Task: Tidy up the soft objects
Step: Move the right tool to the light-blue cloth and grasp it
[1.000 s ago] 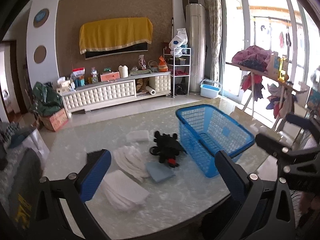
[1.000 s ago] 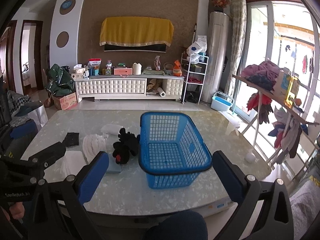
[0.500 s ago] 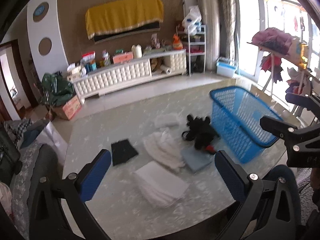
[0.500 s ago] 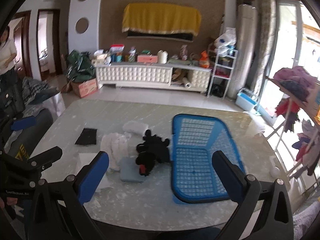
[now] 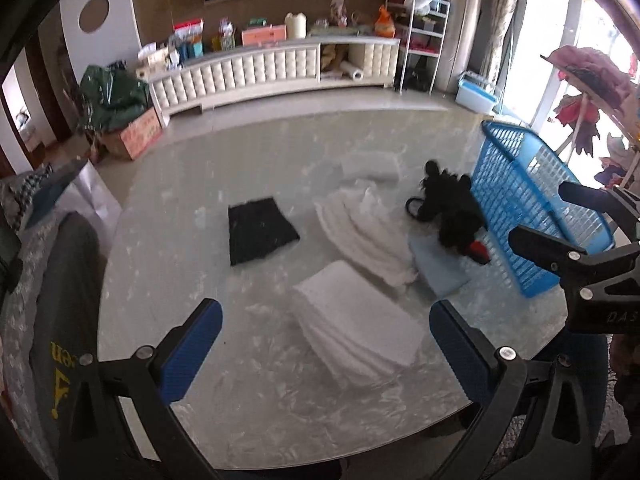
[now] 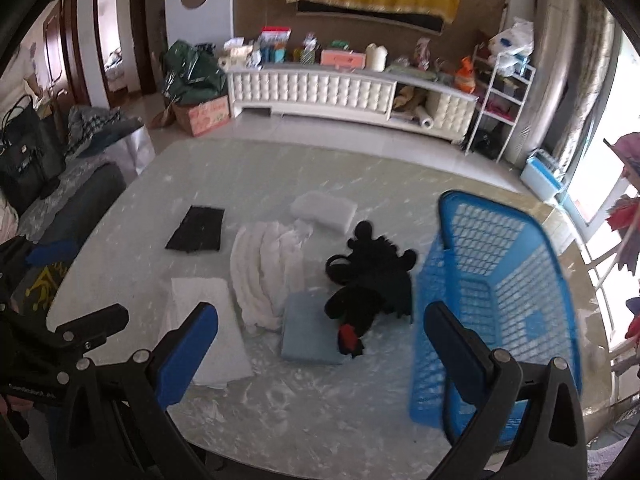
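With both the left gripper (image 5: pixel 326 330) and right gripper (image 6: pixel 320 334) hovering wide-fingered and empty, I'd lower the left squarely over the folded white cloth stack (image 5: pixel 356 320) on the marble tabletop (image 5: pixel 180 248), pinching all layers before the blue mesh plastic basket (image 5: pixel 532 208).

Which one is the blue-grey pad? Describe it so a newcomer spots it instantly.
Start at the blue plastic basket on the marble table. Right beside it lies a black plush toy with a red patch. The blue-grey pad lies flat, partly under that toy, next to the ruffled white cloth: the only pale blue piece among white and black ones.
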Motion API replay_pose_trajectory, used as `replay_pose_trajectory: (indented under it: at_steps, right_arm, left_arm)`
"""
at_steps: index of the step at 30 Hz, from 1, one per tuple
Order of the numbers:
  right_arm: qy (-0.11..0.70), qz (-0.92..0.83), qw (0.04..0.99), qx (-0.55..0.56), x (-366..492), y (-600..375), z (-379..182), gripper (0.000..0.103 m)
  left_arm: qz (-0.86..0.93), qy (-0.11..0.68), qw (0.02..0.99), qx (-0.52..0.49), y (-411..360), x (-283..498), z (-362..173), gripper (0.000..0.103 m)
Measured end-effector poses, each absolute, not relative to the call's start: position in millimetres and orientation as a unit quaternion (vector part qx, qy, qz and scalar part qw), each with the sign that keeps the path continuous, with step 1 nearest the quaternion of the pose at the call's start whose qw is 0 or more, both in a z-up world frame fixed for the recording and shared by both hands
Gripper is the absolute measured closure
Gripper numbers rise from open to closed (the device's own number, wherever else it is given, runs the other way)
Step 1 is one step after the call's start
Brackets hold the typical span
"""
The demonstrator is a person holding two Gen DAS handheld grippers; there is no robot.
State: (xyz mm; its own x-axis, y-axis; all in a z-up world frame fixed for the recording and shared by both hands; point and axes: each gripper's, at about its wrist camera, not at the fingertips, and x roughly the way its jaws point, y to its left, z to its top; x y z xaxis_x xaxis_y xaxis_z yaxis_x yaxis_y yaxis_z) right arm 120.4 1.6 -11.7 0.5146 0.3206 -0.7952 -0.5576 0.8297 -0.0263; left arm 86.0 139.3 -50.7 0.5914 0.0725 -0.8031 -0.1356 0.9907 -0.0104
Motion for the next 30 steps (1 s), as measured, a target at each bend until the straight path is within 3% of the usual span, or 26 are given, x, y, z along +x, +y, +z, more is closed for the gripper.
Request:
replay_pose_trajectory:
  at_steps: [13,16,20,24,30]
  right_arm:
    - [0.482,0.276,0.815,-0.165,140.7,22.7,-50.9,0.000]
    - [0.494,0.280,0.806,-0.169,142.3,23.9,-58.3,0.010]
    - [0.510,0.278,0.794,-0.178,141.4,23.6,-70.8,0.012]
    - [0.531,0.275,0.780,-0.186,142.1,18.6,-82.8,0.023]
    - [0.536,0.267,0.774,-0.206,142.9,24.4,-95.1,0.024]
  left_arm:
    - [0.048,0.527,0.844,-0.091,165.1,113.8,-123.3,0.000]
    - [0.047,0.538,0.836,-0.094,166.1,118.2,-134.3,0.000]
    - [0.046,0.554,0.826,-0.095,166.2,124.3,-148.1,0.000]
    - [0.047,0.564,0.818,-0.097,166.5,129.1,-161.1,0.000]
    - [0.051,0.575,0.810,-0.102,168.1,136.8,-179.9,0.000]
